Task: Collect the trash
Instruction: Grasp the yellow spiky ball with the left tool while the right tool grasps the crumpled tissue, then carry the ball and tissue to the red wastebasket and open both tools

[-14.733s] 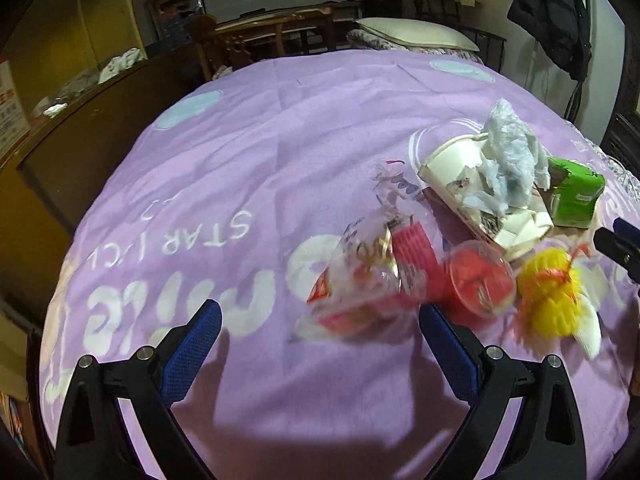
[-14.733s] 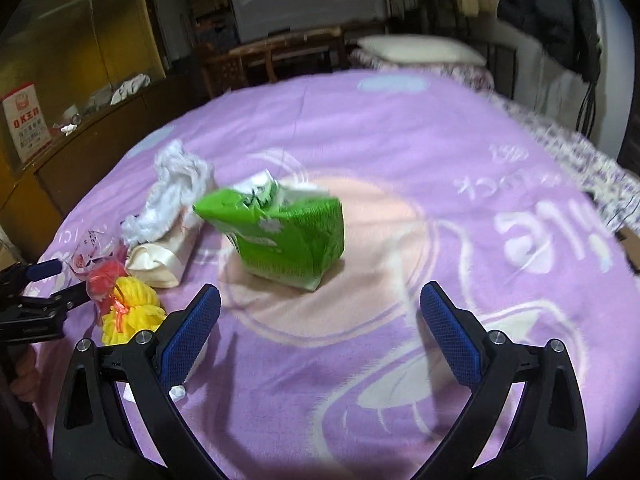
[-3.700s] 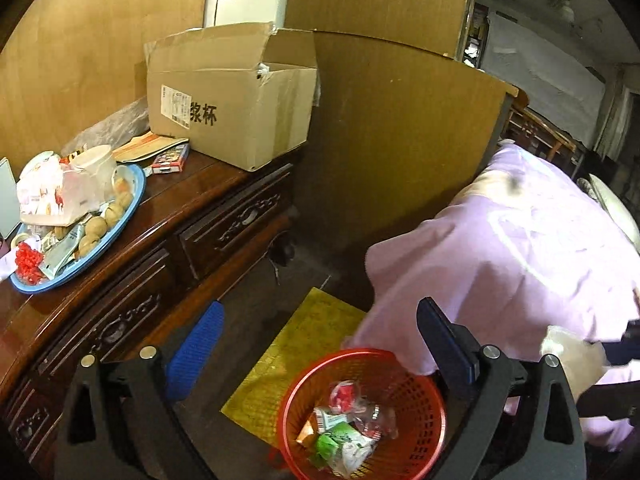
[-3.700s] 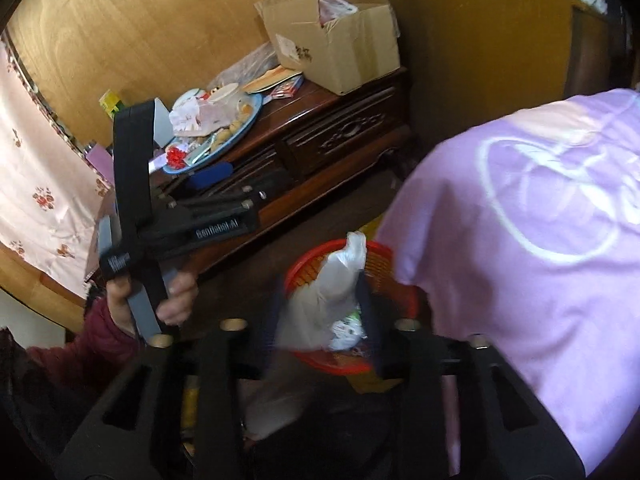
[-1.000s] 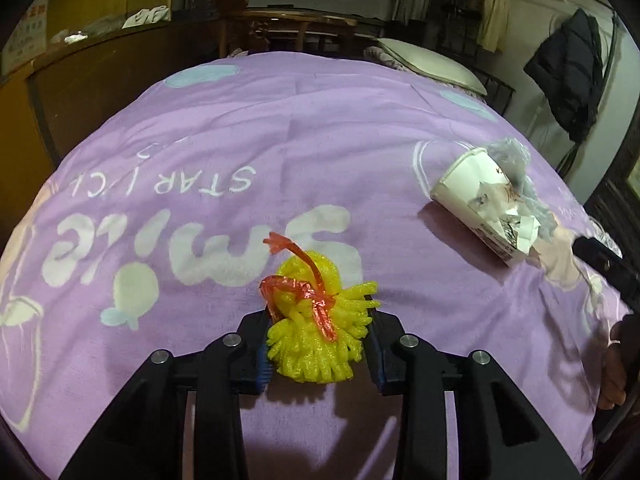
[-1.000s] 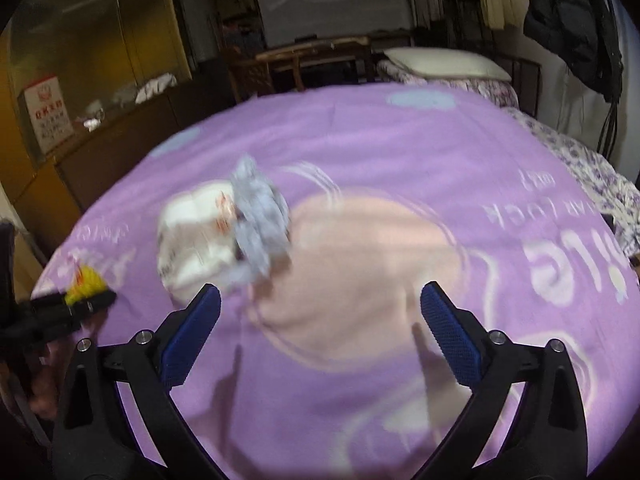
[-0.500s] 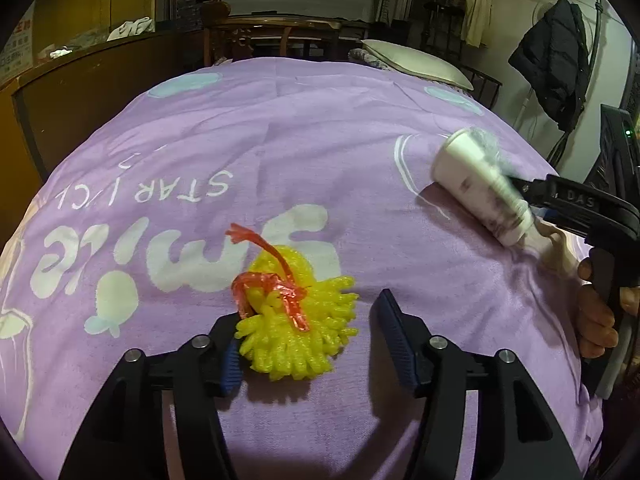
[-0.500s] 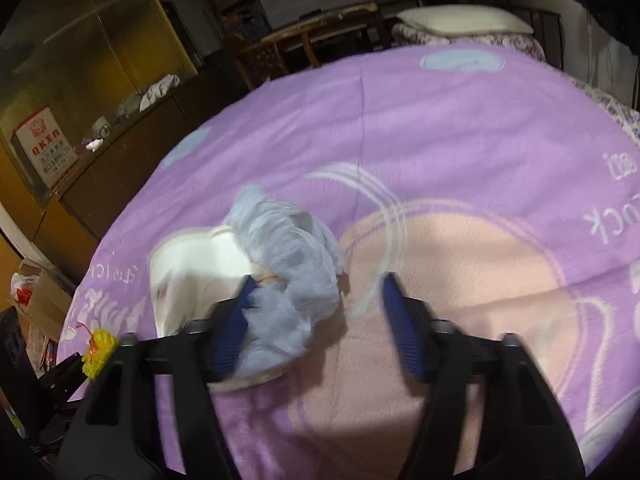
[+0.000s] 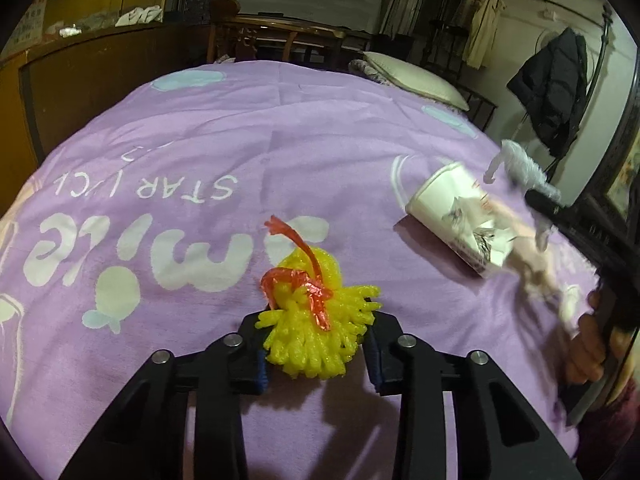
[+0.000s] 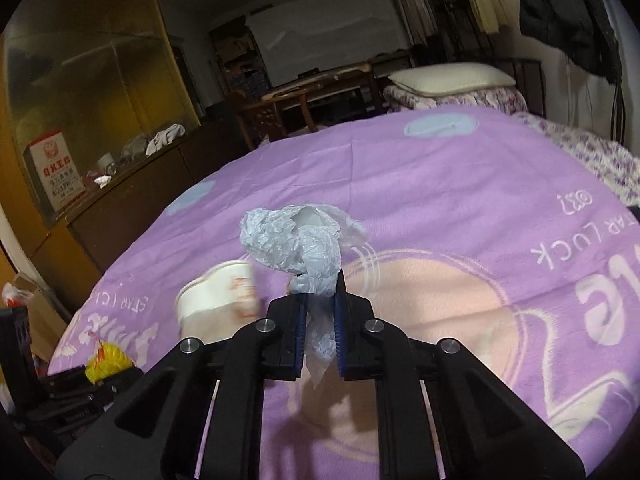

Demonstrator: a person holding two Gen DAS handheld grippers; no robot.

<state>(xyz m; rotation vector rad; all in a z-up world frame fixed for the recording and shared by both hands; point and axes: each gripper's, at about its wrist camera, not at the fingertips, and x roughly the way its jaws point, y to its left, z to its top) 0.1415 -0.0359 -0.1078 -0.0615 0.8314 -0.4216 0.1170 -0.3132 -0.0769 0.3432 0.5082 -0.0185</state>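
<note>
My left gripper point(image 9: 316, 354) is shut on a yellow foam fruit net point(image 9: 318, 324) with a red plastic strip tied round it, low over the purple bedspread point(image 9: 200, 152). My right gripper point(image 10: 319, 338) is shut on a crumpled grey plastic bag point(image 10: 298, 248) and holds it above the bed; the bag also shows in the left wrist view point(image 9: 520, 170). A white paper cup point(image 9: 452, 220) lies on its side on the bedspread, with torn paper in its mouth; it shows blurred in the right wrist view point(image 10: 218, 292). The yellow net shows at the lower left of the right wrist view point(image 10: 106, 366).
The bedspread covers a bed with a pillow point(image 9: 412, 76) at its head. A wooden cabinet point(image 10: 100, 92) runs along the left side. A dark coat point(image 9: 554, 92) hangs at the far right. A wooden chair point(image 9: 280, 40) stands beyond the bed.
My left gripper has closed on the yellow net. My right gripper has closed on the grey bag and lifted it off the paper cup.
</note>
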